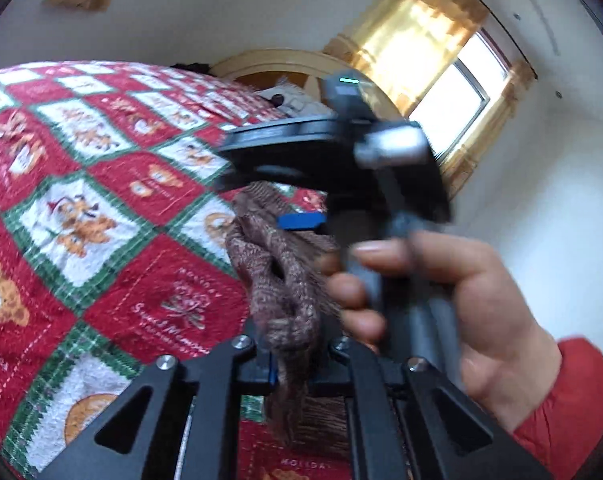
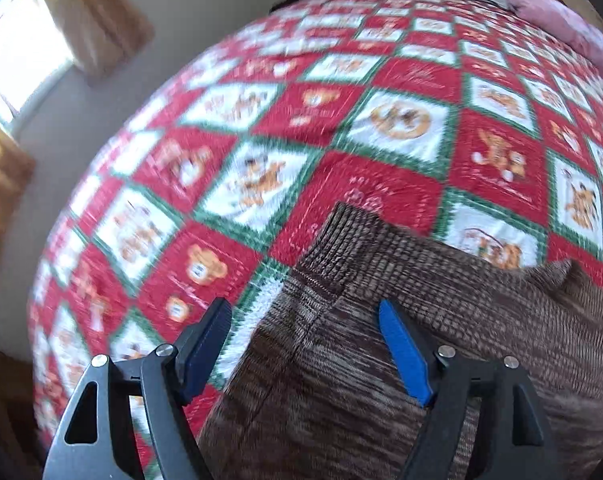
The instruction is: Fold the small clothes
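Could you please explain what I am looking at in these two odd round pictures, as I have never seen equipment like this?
There is no robot here. A person carries a hand-held gripper in each hand, and each has a wide-angle camera looking along its two fingers, hence the round, bent view.

The left camera shows the left gripper shut on a bunched part of a brown knit garment. Beyond it, blurred, is the person's right hand, in a red sleeve, holding the other gripper's handle.

The right camera looks down on the right gripper, which is open and holds nothing. The garment is spread below it on a bed with a red, white and green teddy-bear quilt. A curtained window is behind.
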Action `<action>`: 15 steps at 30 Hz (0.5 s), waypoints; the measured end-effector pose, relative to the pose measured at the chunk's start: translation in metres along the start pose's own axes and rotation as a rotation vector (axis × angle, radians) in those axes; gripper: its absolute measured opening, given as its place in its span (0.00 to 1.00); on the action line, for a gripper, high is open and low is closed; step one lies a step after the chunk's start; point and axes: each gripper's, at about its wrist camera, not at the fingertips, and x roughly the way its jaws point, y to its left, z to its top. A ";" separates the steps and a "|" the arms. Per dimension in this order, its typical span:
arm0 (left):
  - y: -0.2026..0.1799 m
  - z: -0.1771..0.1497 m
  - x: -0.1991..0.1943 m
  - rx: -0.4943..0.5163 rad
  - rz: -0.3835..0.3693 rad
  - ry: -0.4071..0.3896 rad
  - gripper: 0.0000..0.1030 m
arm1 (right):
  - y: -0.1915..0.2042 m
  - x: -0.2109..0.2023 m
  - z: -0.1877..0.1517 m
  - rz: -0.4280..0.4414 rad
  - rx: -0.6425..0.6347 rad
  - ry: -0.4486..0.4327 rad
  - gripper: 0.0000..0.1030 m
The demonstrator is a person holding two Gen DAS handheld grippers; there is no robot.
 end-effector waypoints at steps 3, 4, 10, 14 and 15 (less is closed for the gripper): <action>-0.004 0.000 -0.001 0.018 -0.003 -0.006 0.08 | 0.016 0.014 0.002 -0.088 -0.121 0.048 0.94; -0.004 0.000 -0.001 0.020 -0.002 -0.005 0.08 | 0.020 0.019 0.001 -0.125 -0.162 0.059 0.94; -0.004 0.002 0.001 0.020 -0.012 -0.001 0.07 | 0.007 0.012 -0.003 -0.133 -0.190 0.058 0.74; -0.003 0.002 0.000 0.011 -0.011 0.002 0.07 | -0.025 -0.001 -0.001 -0.099 -0.085 0.034 0.33; -0.002 0.002 0.000 0.011 -0.012 0.003 0.07 | -0.030 -0.003 0.001 -0.068 -0.045 0.031 0.26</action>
